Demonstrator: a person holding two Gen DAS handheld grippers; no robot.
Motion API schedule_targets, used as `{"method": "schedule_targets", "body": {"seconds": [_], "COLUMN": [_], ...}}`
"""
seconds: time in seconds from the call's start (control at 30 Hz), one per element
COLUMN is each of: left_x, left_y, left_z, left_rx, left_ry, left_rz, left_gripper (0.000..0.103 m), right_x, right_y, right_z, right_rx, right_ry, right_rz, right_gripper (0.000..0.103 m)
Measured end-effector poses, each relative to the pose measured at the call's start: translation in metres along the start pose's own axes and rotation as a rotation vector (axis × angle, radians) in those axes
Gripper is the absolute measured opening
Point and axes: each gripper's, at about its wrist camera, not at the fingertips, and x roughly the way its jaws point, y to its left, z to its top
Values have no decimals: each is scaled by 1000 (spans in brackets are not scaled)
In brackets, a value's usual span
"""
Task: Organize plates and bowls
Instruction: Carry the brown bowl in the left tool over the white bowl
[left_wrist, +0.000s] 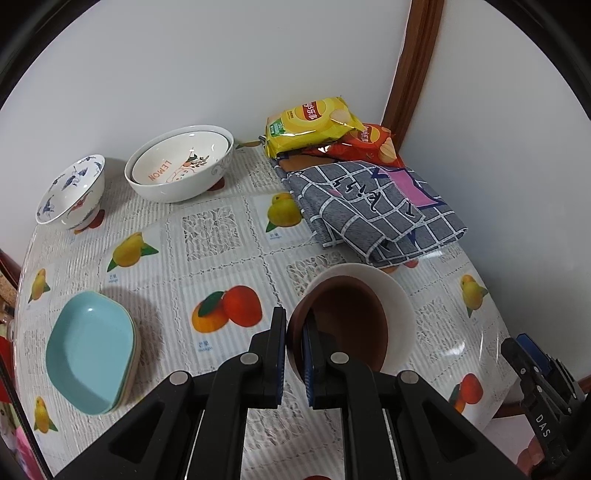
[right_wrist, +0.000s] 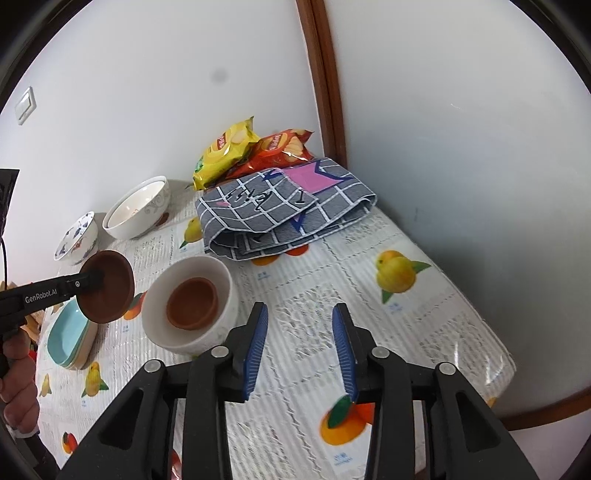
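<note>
My left gripper (left_wrist: 294, 354) is shut on the rim of a brown bowl (left_wrist: 343, 325) and holds it in the air; the same bowl shows in the right wrist view (right_wrist: 109, 291), left of a white bowl (right_wrist: 221, 295). That white bowl (left_wrist: 399, 306) holds a second brown bowl (right_wrist: 192, 302). My right gripper (right_wrist: 300, 350) is open and empty, just right of the white bowl. A stack of light blue plates (left_wrist: 92, 350) lies at the front left. A large white bowl with a LEMON bowl inside (left_wrist: 181, 166) and a blue-patterned bowl (left_wrist: 70, 192) stand at the back.
A folded grey checked cloth (left_wrist: 373, 210) lies at the back right, with a yellow chip bag (left_wrist: 310, 125) and a red one (left_wrist: 369, 147) behind it by the wall. The table (right_wrist: 424, 295) has a fruit-print cover; its right edge runs close to the wall.
</note>
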Motion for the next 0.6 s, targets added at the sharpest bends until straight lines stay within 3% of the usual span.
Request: {"method": "schedule_targets", "body": {"seconds": [0.4,0.6], "left_x": [-17,-19], "left_y": [-26,-36], "left_z": [-13,-21], "left_rx": [-56,-96], "left_ry": [-25,-42], "left_rz": [23,29], "left_gripper": [8,8], "right_x": [-9,4], "right_y": [-7,-9], "right_z": [0,4], "right_rx": [-104,-128], "right_ry": [-20,20], "right_rz": [36,101], "right_gripper": [70,71]}}
